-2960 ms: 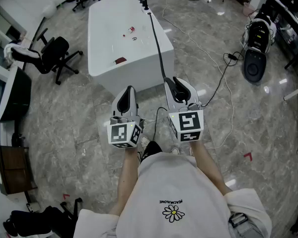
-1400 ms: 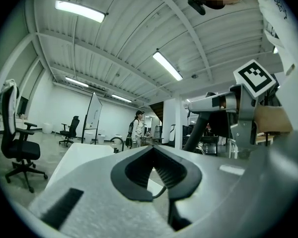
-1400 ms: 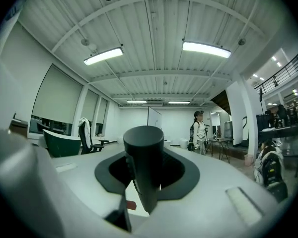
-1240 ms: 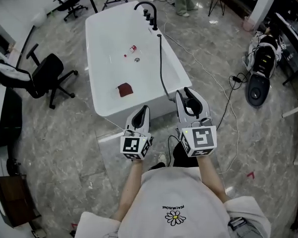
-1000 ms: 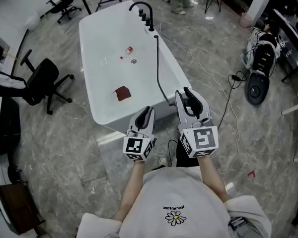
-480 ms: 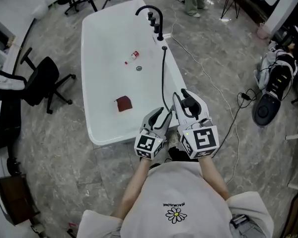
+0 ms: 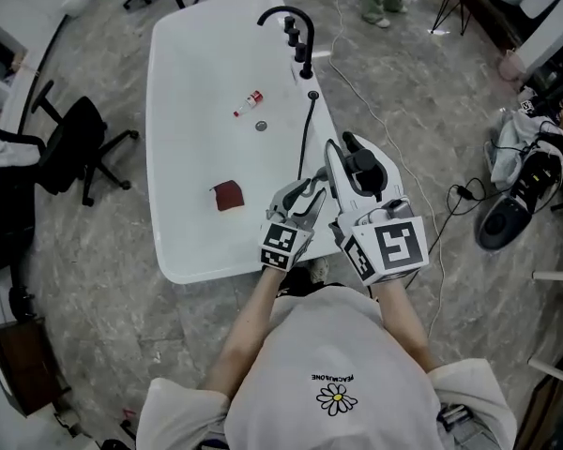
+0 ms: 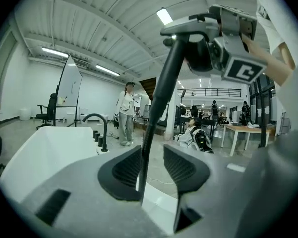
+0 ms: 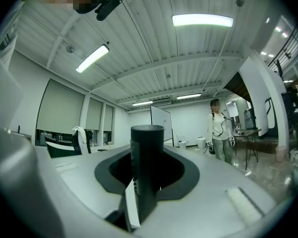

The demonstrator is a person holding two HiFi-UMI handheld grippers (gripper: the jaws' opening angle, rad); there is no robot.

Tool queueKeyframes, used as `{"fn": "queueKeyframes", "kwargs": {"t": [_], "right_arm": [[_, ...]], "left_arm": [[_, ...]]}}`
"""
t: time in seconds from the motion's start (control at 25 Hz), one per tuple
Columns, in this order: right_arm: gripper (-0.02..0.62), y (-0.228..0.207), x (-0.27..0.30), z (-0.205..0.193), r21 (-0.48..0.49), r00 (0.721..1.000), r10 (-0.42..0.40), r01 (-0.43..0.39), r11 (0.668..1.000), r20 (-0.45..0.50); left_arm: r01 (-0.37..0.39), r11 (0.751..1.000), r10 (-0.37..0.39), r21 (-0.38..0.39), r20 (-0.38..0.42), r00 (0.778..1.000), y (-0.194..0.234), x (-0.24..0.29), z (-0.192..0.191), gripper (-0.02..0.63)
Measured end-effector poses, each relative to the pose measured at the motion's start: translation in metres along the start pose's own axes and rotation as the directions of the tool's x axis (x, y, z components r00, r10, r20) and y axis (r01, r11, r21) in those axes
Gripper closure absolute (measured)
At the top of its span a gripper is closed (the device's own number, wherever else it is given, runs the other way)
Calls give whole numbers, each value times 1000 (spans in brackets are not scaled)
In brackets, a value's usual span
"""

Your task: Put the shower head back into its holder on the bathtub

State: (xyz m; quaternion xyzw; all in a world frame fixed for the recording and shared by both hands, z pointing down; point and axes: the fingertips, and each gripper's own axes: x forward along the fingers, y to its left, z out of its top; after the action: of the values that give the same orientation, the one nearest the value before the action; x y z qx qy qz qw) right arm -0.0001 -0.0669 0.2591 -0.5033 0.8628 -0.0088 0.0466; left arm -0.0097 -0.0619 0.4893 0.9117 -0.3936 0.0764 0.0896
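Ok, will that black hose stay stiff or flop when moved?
Likely floppy: the hose bends loosely from the bathtub rim up to the shower head in the right tool. It should slip easily through the left tool, whose jaws have just been opening around it.

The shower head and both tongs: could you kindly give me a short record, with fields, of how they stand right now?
shower head: black, clamped in the right tongs, not yet put back
right tongs: shut on the shower head
left tongs: open, jaws have just been opening; hose passes between them
hose: runs from the bathtub rim beside the faucet to the shower head
in the bathtub: red cloth, small bottle
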Motion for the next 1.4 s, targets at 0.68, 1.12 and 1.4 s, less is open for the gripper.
{"fn": "queueKeyframes", "kwargs": {"t": [0.68,1.12,1.4], "right_arm": [[494,-3,29,111,4,980,-14,14,1000,199],[494,4,30,119,-27,980,-57,64,998,191],[494,-6,25,110,0,980,-120,122,993,158]], "left_arm": [[88,995,-95,-44,-177,980,50,64,-59,482],[95,993,-113,-72,-316,942,72,74,-117,525],[91,992,-116,-88,-356,927,94,77,-128,531]]}}
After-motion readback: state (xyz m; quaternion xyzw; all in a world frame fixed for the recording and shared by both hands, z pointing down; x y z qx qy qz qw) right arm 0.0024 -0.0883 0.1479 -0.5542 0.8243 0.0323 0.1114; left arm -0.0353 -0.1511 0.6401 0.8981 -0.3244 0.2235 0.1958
